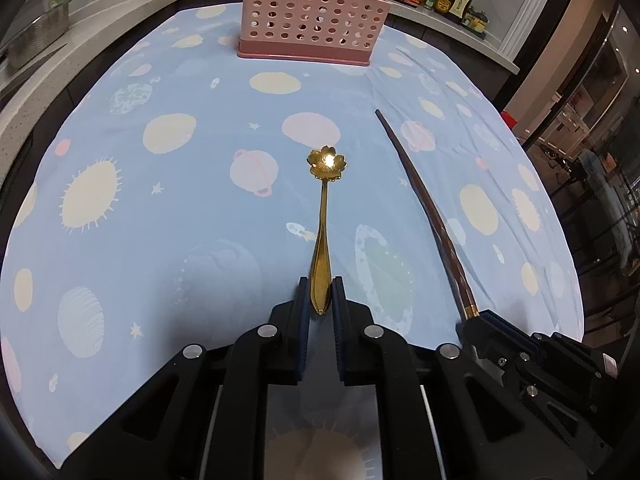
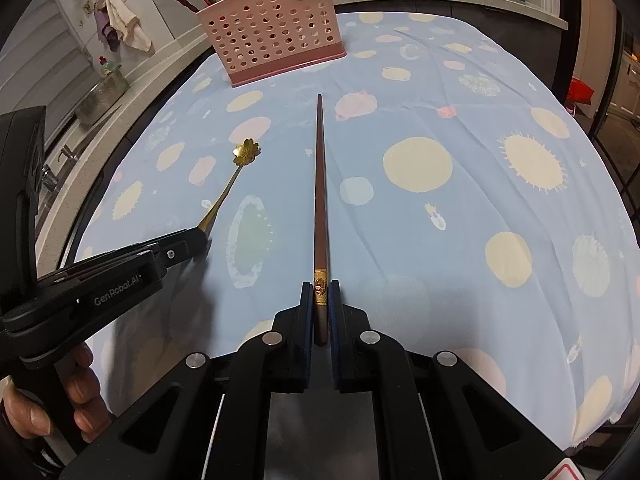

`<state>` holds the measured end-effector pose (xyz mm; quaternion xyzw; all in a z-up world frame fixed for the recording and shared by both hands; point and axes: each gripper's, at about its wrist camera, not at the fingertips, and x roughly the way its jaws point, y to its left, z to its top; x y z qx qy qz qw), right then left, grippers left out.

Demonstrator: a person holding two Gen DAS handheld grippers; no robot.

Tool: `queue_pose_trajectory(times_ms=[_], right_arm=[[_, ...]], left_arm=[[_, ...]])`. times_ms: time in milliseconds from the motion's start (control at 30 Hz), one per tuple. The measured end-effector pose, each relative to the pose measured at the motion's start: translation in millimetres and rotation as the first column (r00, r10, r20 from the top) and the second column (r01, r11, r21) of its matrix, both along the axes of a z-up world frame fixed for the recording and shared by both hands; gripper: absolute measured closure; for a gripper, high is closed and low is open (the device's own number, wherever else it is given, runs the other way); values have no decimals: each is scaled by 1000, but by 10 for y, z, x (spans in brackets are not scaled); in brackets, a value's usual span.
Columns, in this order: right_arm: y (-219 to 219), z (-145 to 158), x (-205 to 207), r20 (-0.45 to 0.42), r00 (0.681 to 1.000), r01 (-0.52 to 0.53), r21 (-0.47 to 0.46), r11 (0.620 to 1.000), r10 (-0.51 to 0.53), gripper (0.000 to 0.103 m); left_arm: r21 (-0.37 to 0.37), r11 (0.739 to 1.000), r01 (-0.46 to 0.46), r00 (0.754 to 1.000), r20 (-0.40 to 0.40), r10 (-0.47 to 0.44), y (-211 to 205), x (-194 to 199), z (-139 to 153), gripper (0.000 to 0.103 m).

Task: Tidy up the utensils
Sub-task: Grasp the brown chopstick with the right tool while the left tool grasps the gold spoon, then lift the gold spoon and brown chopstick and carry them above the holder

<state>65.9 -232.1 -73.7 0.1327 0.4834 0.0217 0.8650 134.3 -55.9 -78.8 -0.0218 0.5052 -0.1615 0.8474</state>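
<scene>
Left gripper (image 1: 320, 294) has its jaws pinched in on the tail end of the gold spoon (image 1: 322, 232), pads touching both sides of the handle; flower-shaped bowl points away toward the pink caddy (image 1: 316, 12). Spoon looks to be lying on the blue tablecloth (image 1: 160, 208) w/ only the handle end caught. Right gripper (image 2: 320, 300) is clamped tight on the chopstick (image 2: 320, 184), just behind its gold band, tip aimed at the caddy too. A hand (image 2: 60, 396) holds the left tool's grip, seen in the right wrist view.

Step in hand, as I read it: secure both utensils, then lift & carry to the caddy at the far end of the cloth.

To do it well:
- Spoon grip is far back, so the bowl end will prob. droop; lift slow, keep wrist steady.
- Same w/ chopstick: long lever, thin, could pivot btw pads.
- Raise both clear of the cloth before moving fwd, so fabric doesn't drag.
- Caddy already holds other utensils; which compartment has room I can't tell from here. Approach from above, tip down, release only once the end is well inside.
</scene>
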Motion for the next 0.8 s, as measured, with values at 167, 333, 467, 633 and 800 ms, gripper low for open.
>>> queue_pose_trajectory(times_ms=[167,333,467,633,800], right_arm=[[38,130,-26,28,1000,-8,7,1000,8,96],[31,333,-42,73,997,-6,18,1000,5,96],[-16,541,-41,119,993,7,29,1000,-10,96],[-124,852,-15,190,981,33,42,999,-40,96],[-231,1147,55,258,964,54,57,997,-67,96]], left_arm=[[-12,1000,-27,999,17,27,157,-80,142,93],[-33,998,-58,997,49,60,304,-132,336,93],[-49,996,-79,993,83,83,396,-136,520,94],[-73,993,-91,988,121,100,464,-111,728,102],[-82,992,-91,983,153,103,494,-65,857,102]])
